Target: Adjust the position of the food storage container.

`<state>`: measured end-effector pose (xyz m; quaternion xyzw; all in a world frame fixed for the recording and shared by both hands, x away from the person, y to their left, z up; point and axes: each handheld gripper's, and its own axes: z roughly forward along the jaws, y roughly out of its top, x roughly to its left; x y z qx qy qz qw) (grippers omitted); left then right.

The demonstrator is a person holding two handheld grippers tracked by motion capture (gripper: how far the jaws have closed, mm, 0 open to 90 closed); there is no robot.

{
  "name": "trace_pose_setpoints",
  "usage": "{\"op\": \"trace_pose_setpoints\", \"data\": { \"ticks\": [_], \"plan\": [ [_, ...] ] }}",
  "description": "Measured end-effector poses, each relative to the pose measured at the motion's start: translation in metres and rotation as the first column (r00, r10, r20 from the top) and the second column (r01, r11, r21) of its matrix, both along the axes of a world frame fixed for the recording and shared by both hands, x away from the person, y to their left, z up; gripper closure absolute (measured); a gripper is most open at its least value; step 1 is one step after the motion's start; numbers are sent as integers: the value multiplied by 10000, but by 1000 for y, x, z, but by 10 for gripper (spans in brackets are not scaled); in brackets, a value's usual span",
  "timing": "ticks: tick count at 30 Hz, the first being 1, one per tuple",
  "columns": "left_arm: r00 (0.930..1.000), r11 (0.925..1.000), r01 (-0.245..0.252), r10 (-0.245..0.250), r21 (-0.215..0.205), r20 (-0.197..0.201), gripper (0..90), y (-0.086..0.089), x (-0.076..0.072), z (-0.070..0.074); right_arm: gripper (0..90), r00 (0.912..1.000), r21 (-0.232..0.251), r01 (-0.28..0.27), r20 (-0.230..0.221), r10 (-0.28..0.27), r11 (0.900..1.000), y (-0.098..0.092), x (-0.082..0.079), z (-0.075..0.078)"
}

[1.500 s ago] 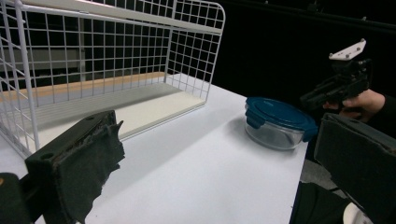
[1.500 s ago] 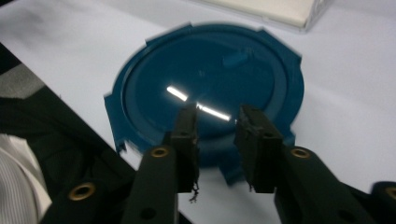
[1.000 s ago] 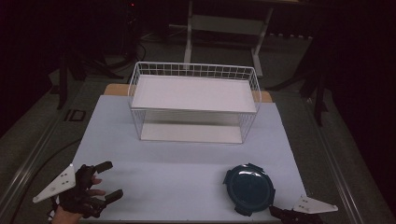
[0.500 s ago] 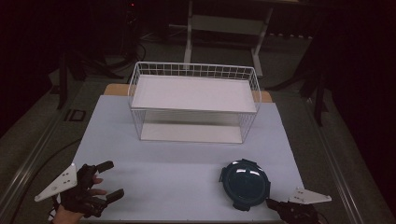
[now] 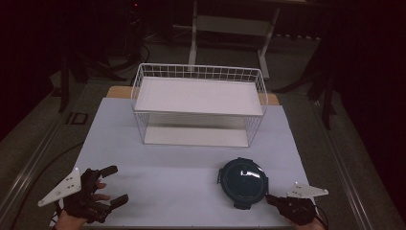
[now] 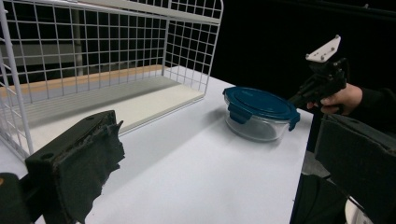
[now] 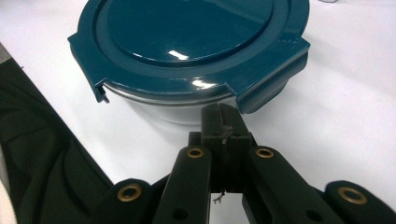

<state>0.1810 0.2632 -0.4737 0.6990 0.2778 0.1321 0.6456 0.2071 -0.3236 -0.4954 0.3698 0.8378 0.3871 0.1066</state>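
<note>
A round glass container with a dark blue clip-on lid (image 5: 243, 181) sits on the white table (image 5: 182, 167) at the front right. My right gripper (image 5: 269, 198) is shut with nothing in it. In the right gripper view its closed tip (image 7: 224, 125) rests against the glass wall just under the lid's rim (image 7: 187, 42). My left gripper (image 5: 118, 183) lies at the front left, open with nothing between the jaws. The left gripper view has the container (image 6: 259, 112) well ahead of the gripper (image 6: 224, 140), with the right gripper (image 6: 322, 79) behind it.
A white wire rack (image 5: 198, 103) with a flat white shelf stands across the back middle of the table, also at the left in the left gripper view (image 6: 107, 60). A hand and a dark sleeve (image 6: 355, 98) hold the right gripper. Dark floor surrounds the table.
My shut right gripper has moved forward and left, and the container has slid a little away and to the left before it. The left gripper has barely moved.
</note>
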Motion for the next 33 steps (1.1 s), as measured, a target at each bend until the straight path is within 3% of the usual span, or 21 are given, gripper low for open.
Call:
{"op": "trace_pose_setpoints", "data": {
  "ticks": [8,12,14,20,29,33],
  "plan": [
    [10000,10000,-7,7,-19,27,3,0,0,0,900,9998,211,-131,-147,134,9997,1,-1,-3],
    [10000,10000,-2,2,4,48,3,0,-1,0,900,9978,-231,-620,-238,614,9978,13,1,-7],
    [10000,10000,-1,1,-9,64,3,0,-1,1,900,9985,-190,-490,-266,485,9986,16,3,-6],
    [10000,10000,9,-9,-6,32,3,1,-1,0,900,9986,-28,-503,-168,502,9987,20,11,-6],
    [10000,10000,-1,1,8,56,3,0,-1,0,900,9951,-158,-990,-78,989,9950,44,31,-7],
    [10000,10000,12,-12,41,31,3,0,-1,0,900,9968,-205,-794,67,795,9966,48,39,-8]
  ]
}}
